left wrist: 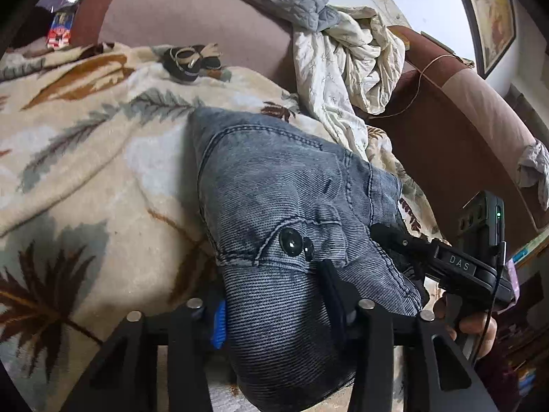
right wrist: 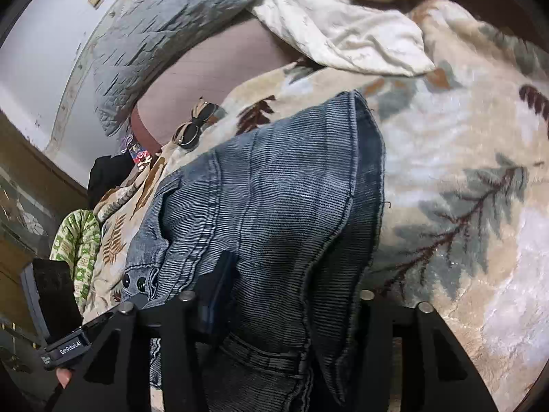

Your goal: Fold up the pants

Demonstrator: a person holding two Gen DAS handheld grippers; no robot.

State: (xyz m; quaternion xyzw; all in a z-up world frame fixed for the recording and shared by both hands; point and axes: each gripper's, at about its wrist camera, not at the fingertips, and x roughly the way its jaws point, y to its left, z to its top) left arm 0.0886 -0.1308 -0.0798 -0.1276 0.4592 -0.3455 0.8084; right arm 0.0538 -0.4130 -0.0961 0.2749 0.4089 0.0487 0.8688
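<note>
A: Any writing to read?

B: Two bits. In the left wrist view the right gripper (left wrist: 394, 237) carries the letters "DAS" on its black body. In the right wrist view the left gripper (right wrist: 144, 300) shows a label reading "GenRobot.AI".

A: And the pants?

B: One pair of grey-blue denim pants (left wrist: 281, 206), bunched up on the leaf-patterned blanket (left wrist: 85, 158), at its near edge. Two dark round buttons (left wrist: 295, 243) sit side by side on the waist.

A: The grippers?

B: Both are clamped on the pants. The left gripper (left wrist: 274, 312) has denim filling the gap between its fingers, a blue pad (left wrist: 219, 324) pressing the cloth. The right gripper (right wrist: 278, 309) likewise has a thick fold of pants (right wrist: 274, 206) pinched between its fingers.

A: What else lies near the blanket?

B: One pair of small dark shoes (left wrist: 192, 60) with tan bows, at the blanket's far edge, beyond the pants. One crumpled cream sheet (left wrist: 346, 65) heaped at the blanket's far corner. One grey quilted cover (right wrist: 164, 31) behind the blanket. One green-patterned cloth (right wrist: 77, 243) beside the blanket's edge, near the left gripper.
</note>
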